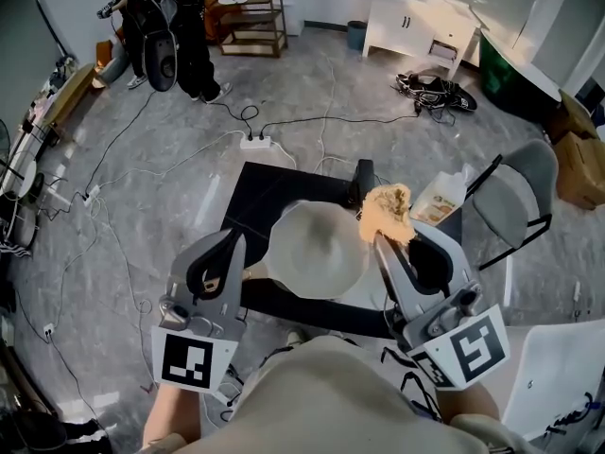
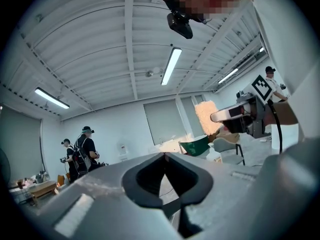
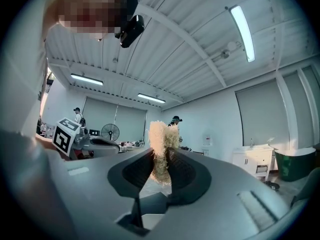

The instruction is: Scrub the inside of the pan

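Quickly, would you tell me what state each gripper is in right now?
Left gripper: jaws closed, empty.
Right gripper: closed on the scrubber.

Just past your black table point(image 1: 260, 201), a white power strip point(image 1: 255, 142) lies on the grey floor with cables trailing from it. A grey folding chair point(image 1: 518, 192) stands beside the table on your right. Farther off you have a wooden shelf rack point(image 1: 251, 22), a white cabinet point(image 1: 416, 22) and a tangle of black gear point(image 1: 437, 91) on the floor. Two people point(image 1: 189, 36) stand at the far left. A pedestal fan point(image 3: 109, 132) stands near a far wall.
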Tool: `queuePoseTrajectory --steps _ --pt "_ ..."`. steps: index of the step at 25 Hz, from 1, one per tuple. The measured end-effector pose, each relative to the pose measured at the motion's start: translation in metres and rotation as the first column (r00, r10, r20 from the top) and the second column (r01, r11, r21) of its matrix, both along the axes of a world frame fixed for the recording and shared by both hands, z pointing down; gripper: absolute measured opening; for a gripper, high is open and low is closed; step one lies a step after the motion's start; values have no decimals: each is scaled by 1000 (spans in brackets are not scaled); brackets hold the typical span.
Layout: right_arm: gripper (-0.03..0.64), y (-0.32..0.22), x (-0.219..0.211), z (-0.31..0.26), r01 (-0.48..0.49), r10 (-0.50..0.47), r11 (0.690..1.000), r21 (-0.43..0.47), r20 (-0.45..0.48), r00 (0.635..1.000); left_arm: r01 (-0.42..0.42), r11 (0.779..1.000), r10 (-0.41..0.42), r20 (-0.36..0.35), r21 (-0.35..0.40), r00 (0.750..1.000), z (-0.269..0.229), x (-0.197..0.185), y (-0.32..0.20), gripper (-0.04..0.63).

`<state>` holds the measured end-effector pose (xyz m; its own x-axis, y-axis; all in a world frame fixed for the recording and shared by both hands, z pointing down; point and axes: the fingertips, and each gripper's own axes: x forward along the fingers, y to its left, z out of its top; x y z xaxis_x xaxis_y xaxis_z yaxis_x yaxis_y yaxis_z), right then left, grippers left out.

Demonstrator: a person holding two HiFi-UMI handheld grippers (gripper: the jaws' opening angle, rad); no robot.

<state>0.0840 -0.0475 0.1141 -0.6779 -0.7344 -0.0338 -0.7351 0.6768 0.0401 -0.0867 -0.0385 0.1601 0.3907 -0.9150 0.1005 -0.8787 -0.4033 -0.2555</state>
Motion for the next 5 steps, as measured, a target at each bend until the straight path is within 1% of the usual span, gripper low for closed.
queuePoseTrajectory --steps 2,5 --pt "86 -1 1 2 -8 8 1000 2 -9 1000 -7 1000 7 -14 0 1000 -1 0 0 2" --pt "86 -4 3 4 -18 18 1000 4 -21 1000 -12 1000 12 -2 9 1000 -3 0 -1 2"
